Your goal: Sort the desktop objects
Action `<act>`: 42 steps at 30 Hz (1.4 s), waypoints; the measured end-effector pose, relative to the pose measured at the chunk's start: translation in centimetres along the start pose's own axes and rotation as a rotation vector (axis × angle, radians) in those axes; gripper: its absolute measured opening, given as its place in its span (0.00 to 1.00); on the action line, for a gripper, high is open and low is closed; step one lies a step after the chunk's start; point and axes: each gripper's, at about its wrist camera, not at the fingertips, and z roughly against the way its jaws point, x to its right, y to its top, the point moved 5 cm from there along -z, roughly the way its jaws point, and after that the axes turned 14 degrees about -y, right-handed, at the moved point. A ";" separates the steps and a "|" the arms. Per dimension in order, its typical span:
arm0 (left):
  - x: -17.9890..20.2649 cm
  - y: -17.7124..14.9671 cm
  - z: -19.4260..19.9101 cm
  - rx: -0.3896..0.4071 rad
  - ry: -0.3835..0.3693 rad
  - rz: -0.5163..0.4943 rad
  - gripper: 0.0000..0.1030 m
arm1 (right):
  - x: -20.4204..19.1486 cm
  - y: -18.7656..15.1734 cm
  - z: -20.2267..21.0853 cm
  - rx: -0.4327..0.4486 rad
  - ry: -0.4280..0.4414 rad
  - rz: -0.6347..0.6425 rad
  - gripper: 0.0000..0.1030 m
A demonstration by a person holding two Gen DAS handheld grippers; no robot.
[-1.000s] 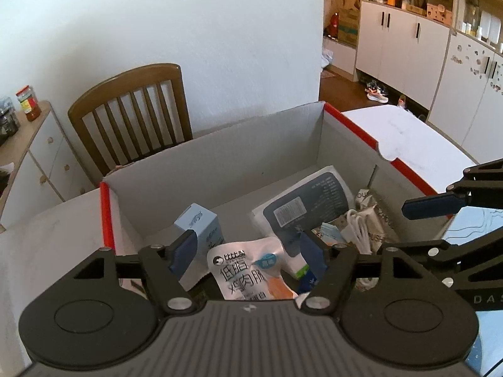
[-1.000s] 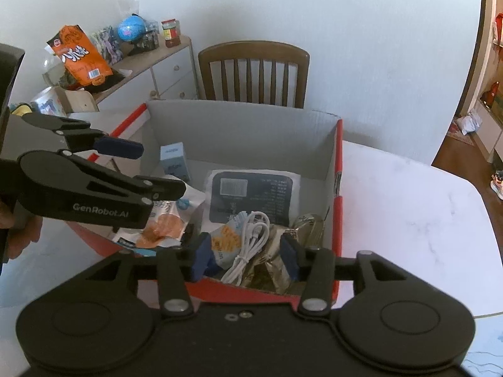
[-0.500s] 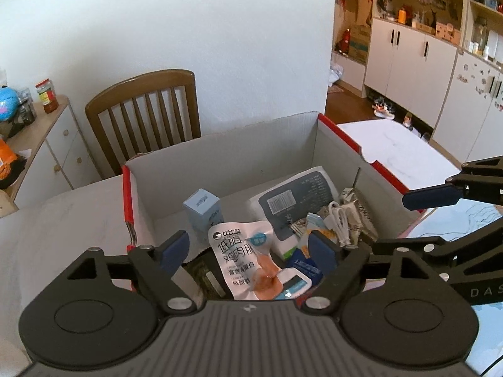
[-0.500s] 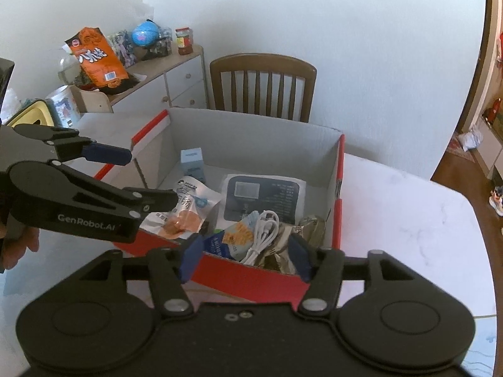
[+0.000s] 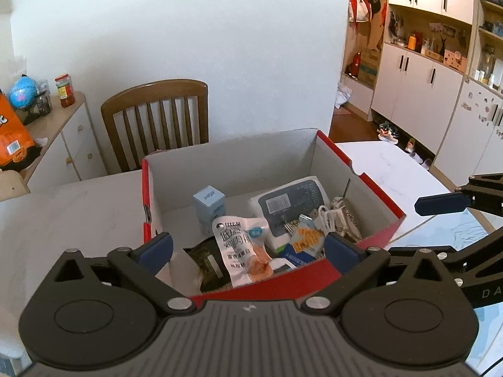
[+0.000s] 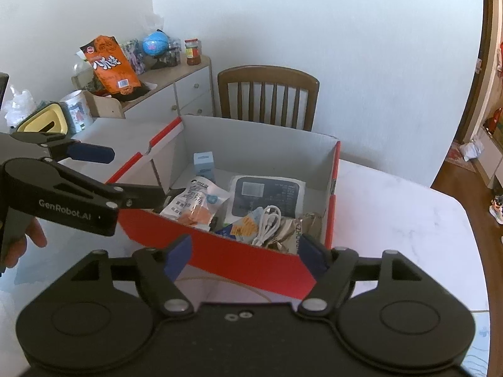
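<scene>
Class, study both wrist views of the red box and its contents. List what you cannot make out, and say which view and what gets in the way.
- Dark green packet: left wrist view, its print is too small and the box front wall cuts it off.
- Blue-and-white item: left wrist view, mostly buried under the chicken pouch and orange packet.
- Crumpled brown wrapper: right wrist view, part hidden behind the box front wall and white cable.

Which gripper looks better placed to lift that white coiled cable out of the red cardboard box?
Probably the right gripper: open, empty, with the white coiled cable just ahead. The left gripper faces the snack pouch.
</scene>
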 end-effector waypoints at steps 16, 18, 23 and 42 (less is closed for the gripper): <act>2.6 -1.8 4.4 0.047 0.058 0.028 1.00 | -0.4 -1.8 3.9 0.038 0.052 0.002 0.77; 3.0 -2.2 4.6 0.043 0.059 0.029 1.00 | -0.3 -2.1 4.3 0.040 0.052 0.002 0.77; 3.9 -3.1 4.9 0.033 0.068 0.031 1.00 | 0.2 -2.9 4.8 0.033 0.046 -0.009 0.77; 4.5 -5.0 4.8 -0.020 0.107 0.032 1.00 | 1.8 -5.5 4.5 -0.030 0.017 -0.045 0.78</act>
